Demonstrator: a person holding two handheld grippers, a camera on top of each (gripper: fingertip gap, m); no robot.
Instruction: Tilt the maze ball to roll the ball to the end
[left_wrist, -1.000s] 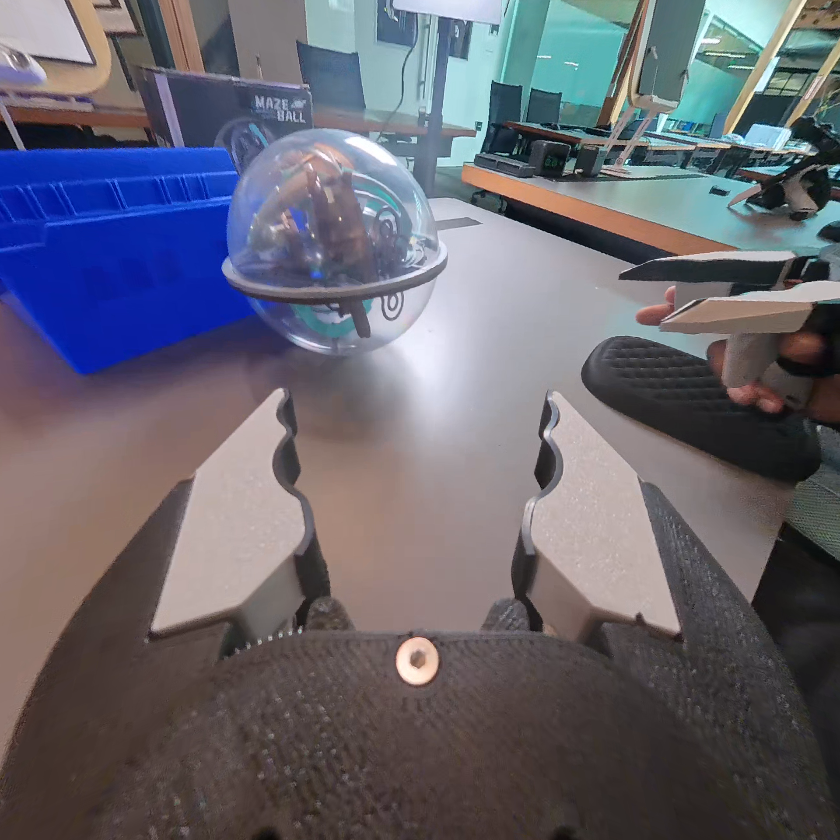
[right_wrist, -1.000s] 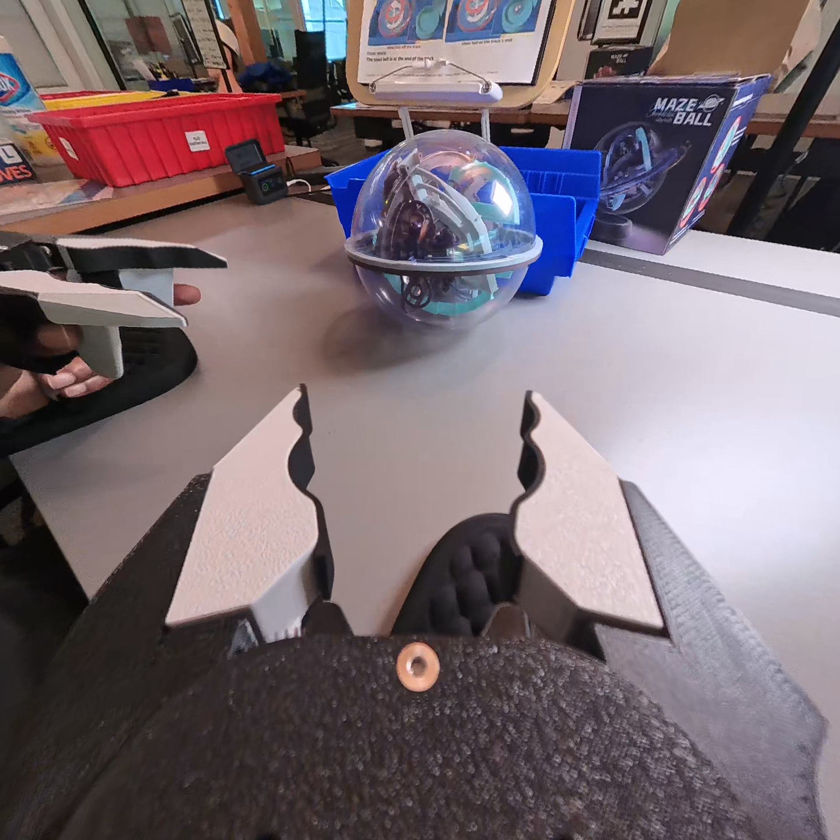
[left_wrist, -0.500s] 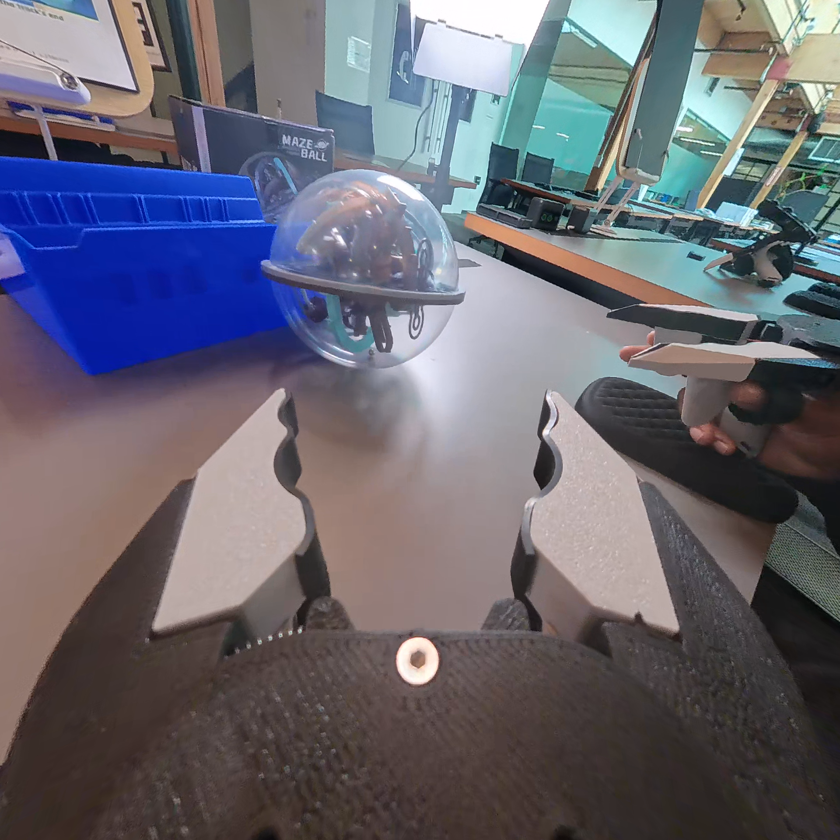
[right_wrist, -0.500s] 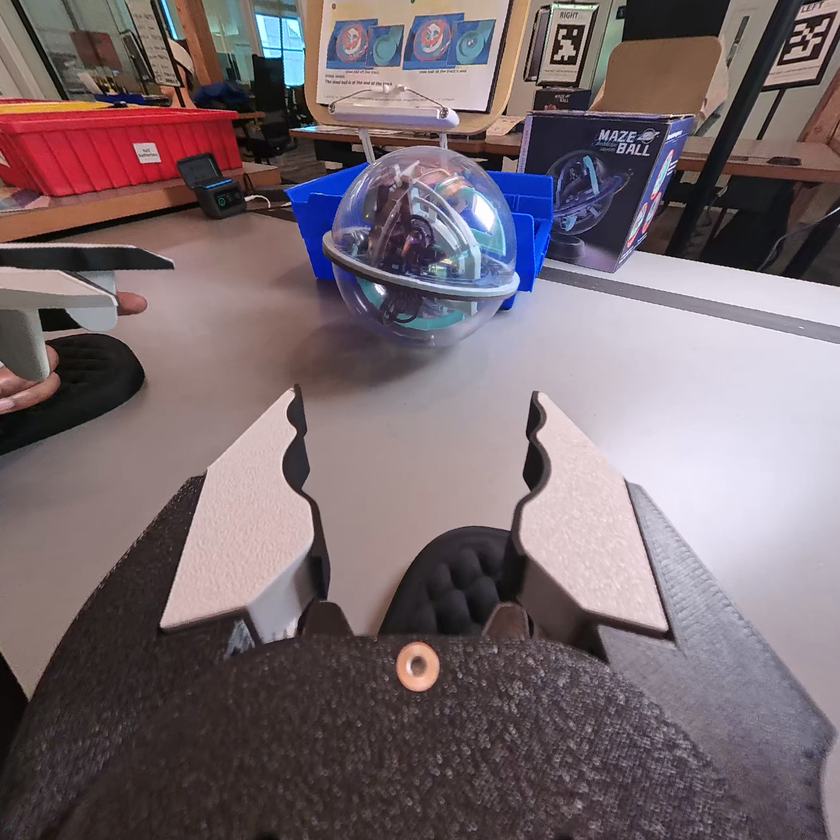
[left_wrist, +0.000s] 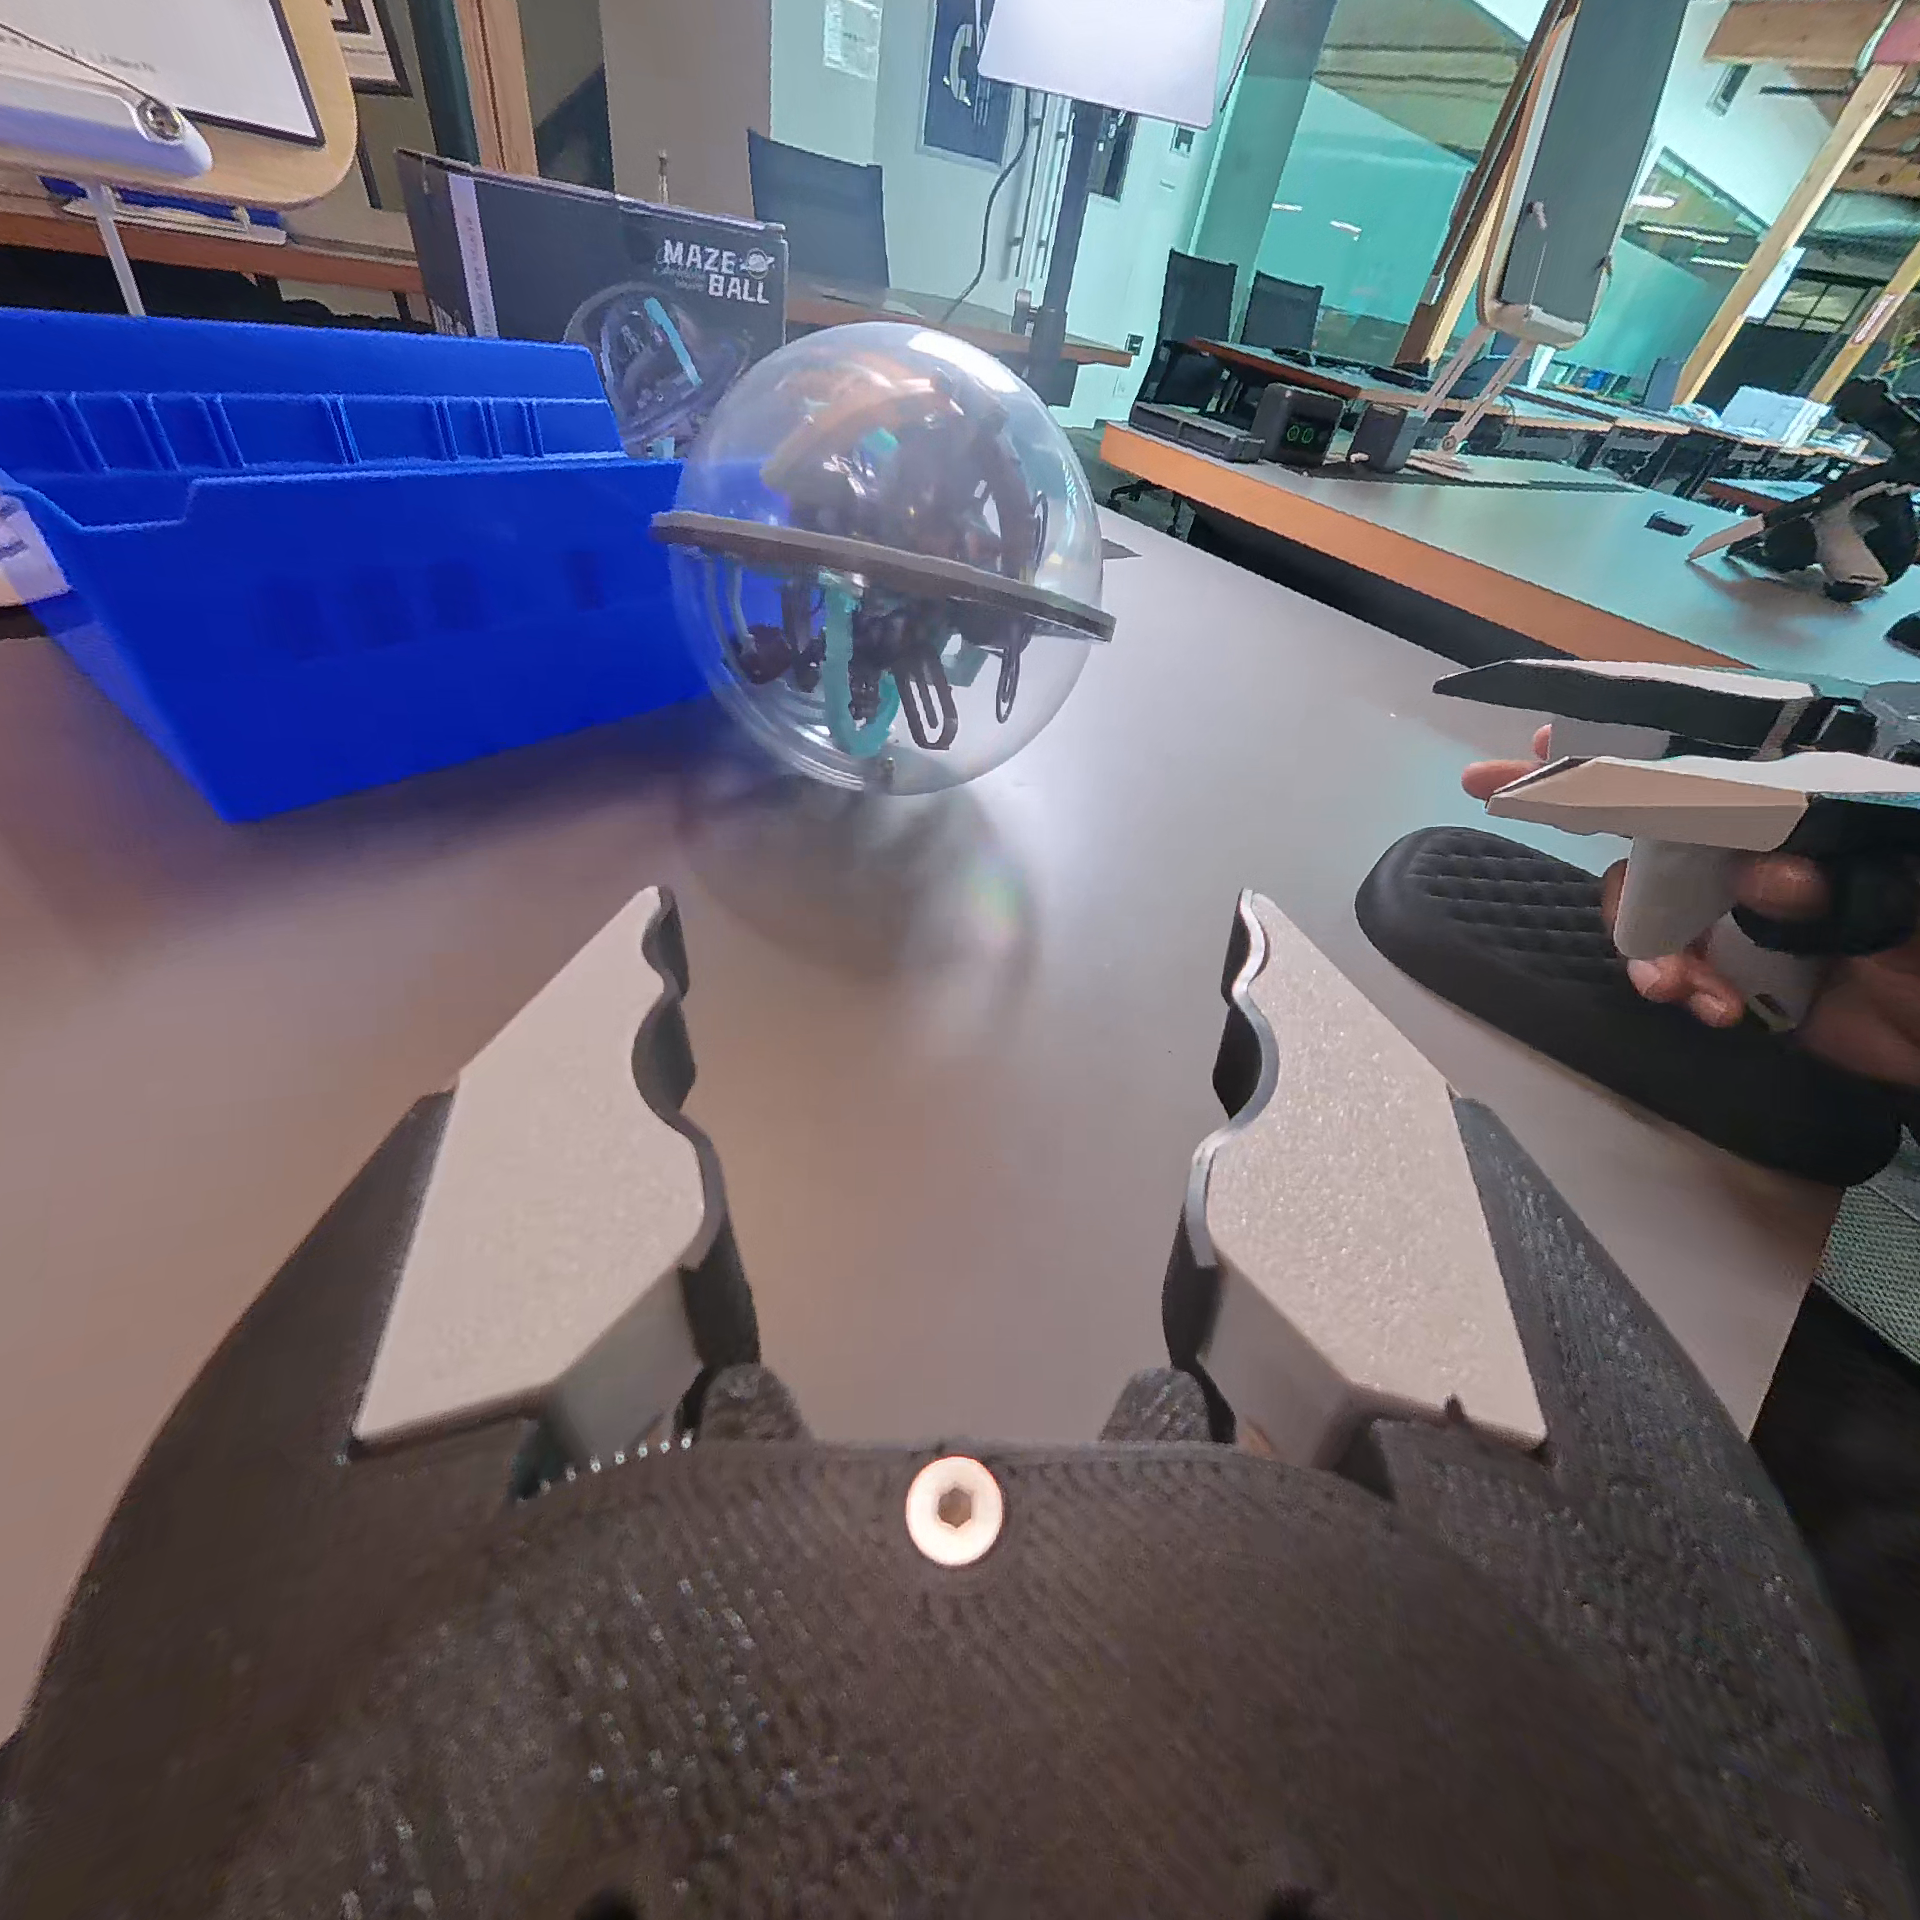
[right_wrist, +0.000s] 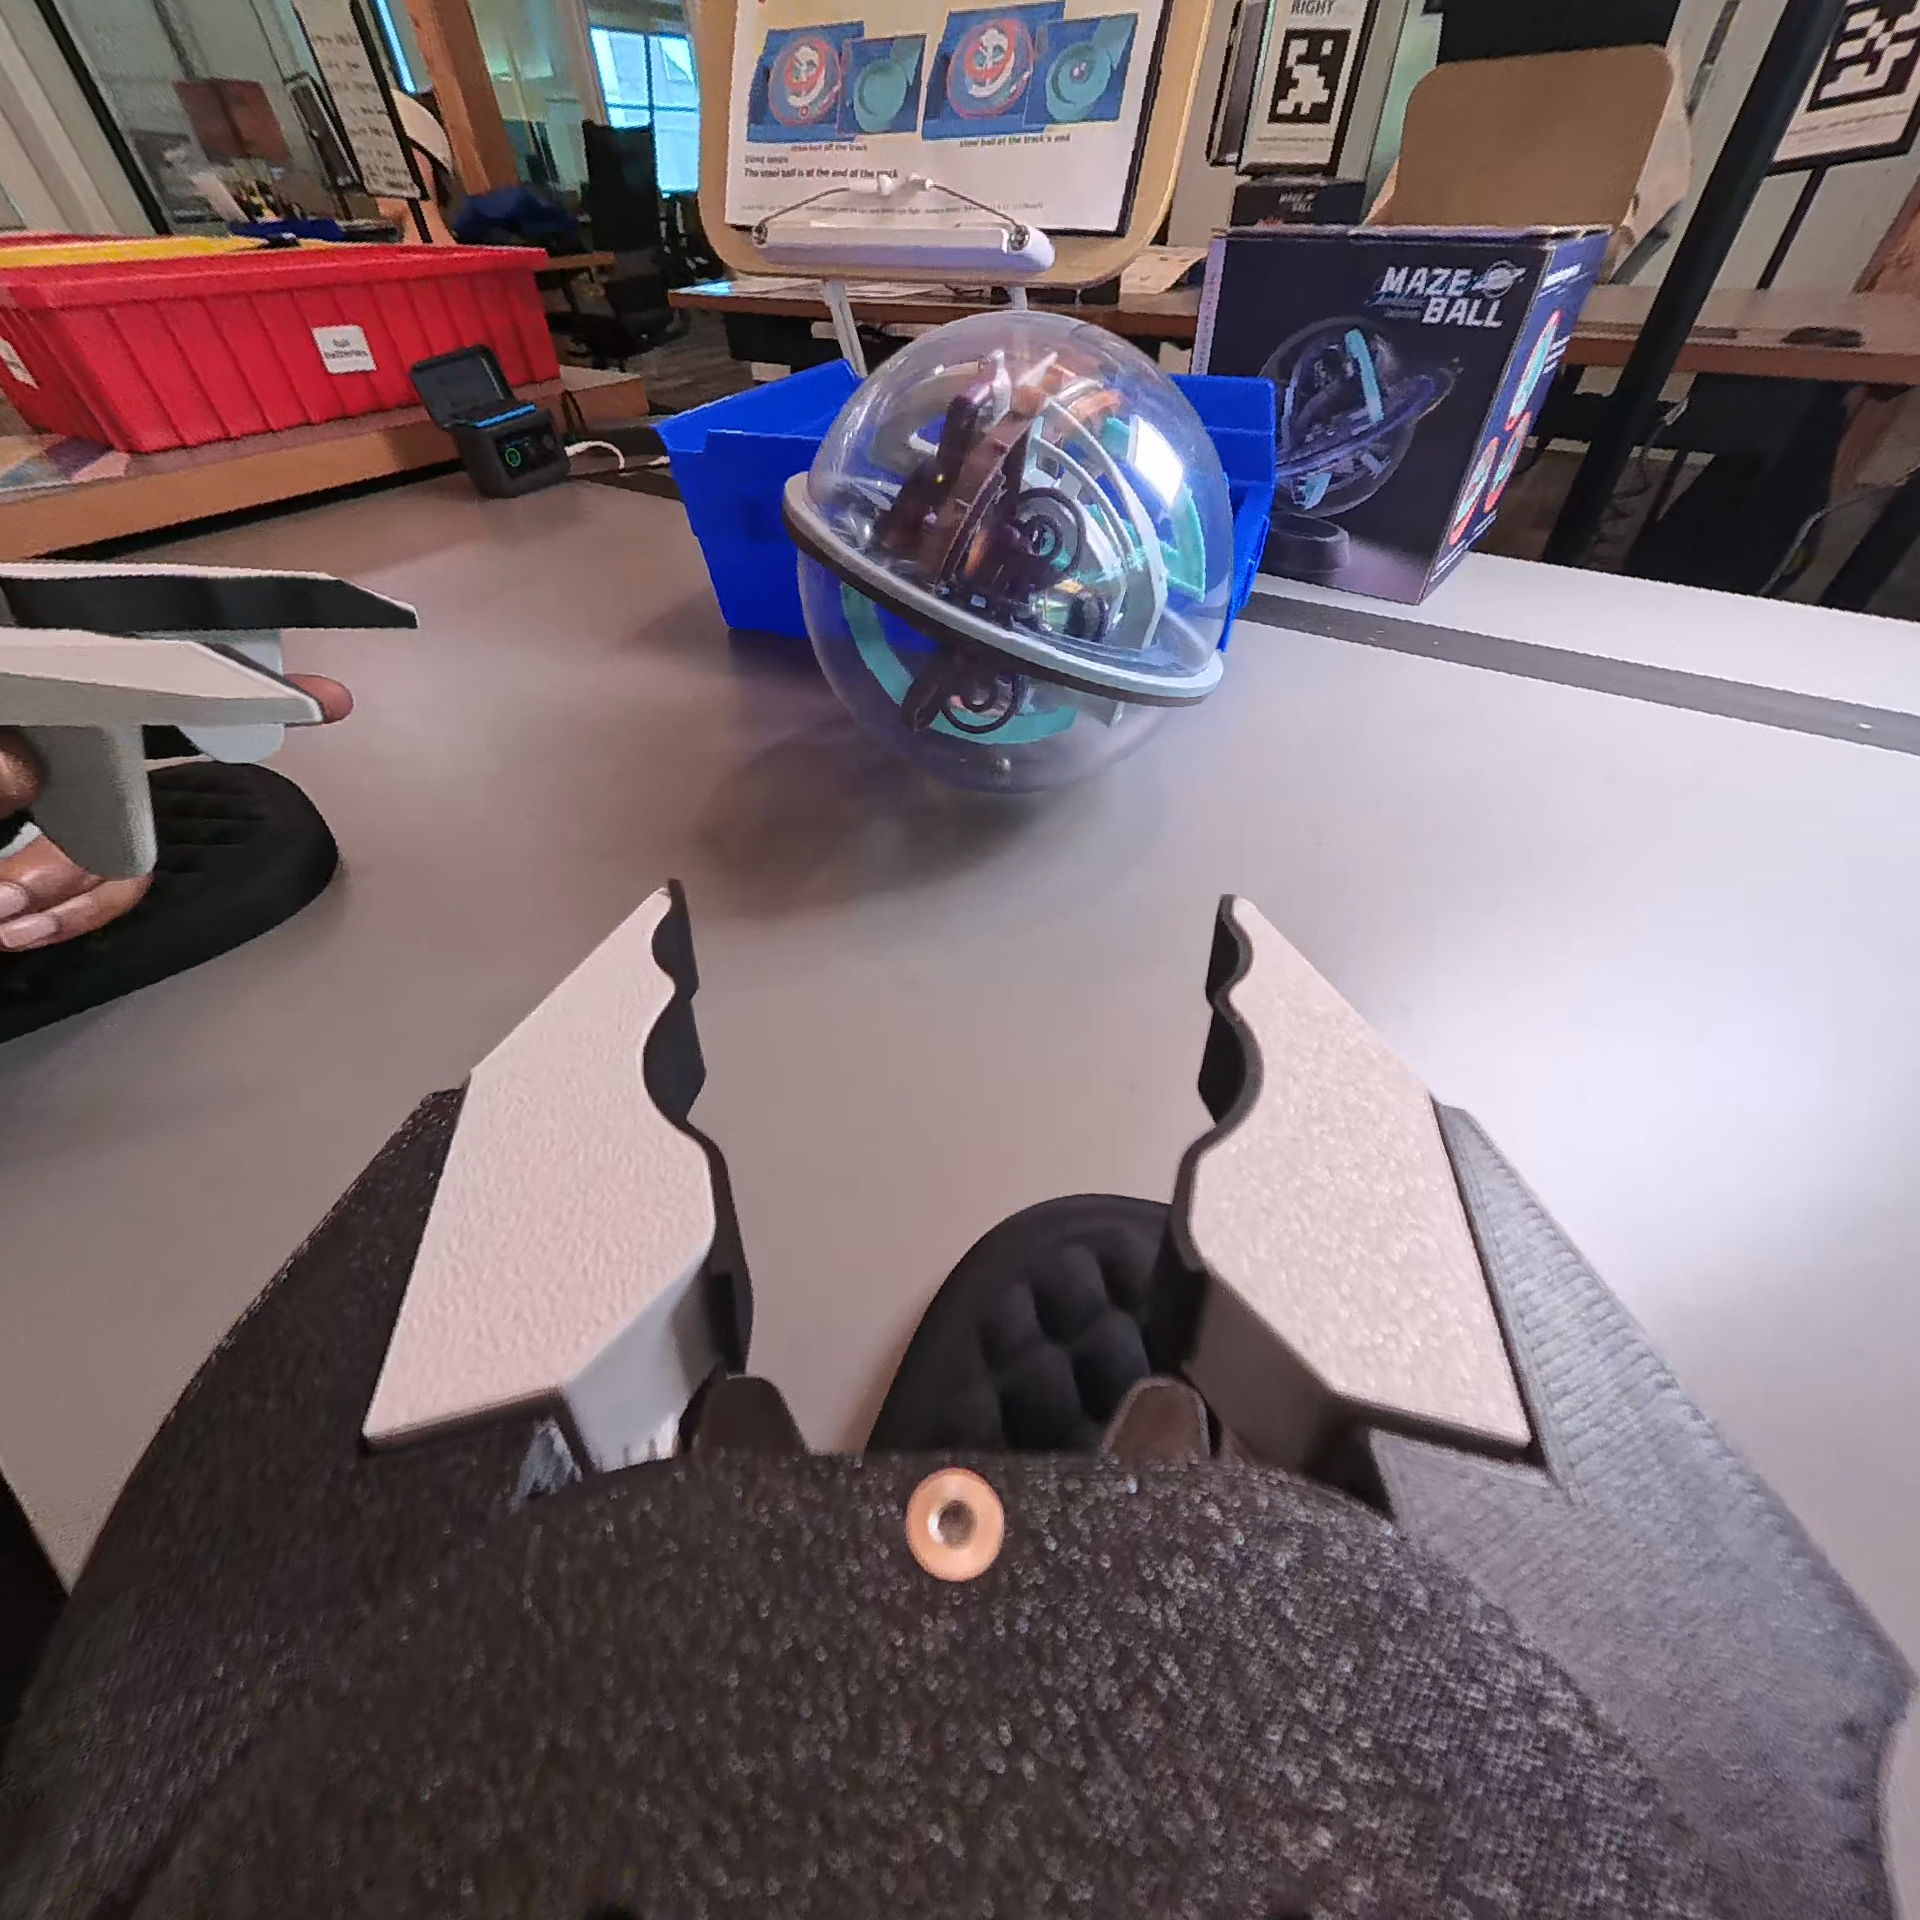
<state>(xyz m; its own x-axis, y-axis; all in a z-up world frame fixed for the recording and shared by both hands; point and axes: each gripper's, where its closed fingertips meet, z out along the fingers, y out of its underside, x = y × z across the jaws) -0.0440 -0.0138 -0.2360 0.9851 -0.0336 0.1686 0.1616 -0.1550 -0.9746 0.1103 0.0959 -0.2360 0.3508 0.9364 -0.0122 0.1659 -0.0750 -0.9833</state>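
The maze ball (left_wrist: 883, 561) is a clear sphere with a grey ring and brown and teal tracks inside. It rests free on the grey table (left_wrist: 935, 1143), tilted, right in front of a blue bin (left_wrist: 343, 582). A small steel ball (right_wrist: 1000, 767) sits at the bottom of the sphere. It also shows in the right wrist view (right_wrist: 1013, 561). My left gripper (left_wrist: 951, 914) is open and empty, well short of the ball. My right gripper (right_wrist: 951, 914) is open and empty, also short of it. Each gripper shows side-on in the other's view (left_wrist: 1662, 748) (right_wrist: 187, 644).
The maze ball's dark box (right_wrist: 1392, 405) stands behind the bin. A clipboard stand (right_wrist: 914, 239) rises behind the bin. Black wrist rests (left_wrist: 1579, 987) (right_wrist: 208, 862) lie near the table's front edge. A red bin (right_wrist: 260, 343) is on the far left bench.
The maze ball has rolled and tilted on the table, its ring now slanting down to the right. Both grippers have shifted their view slightly; both stay open and empty.
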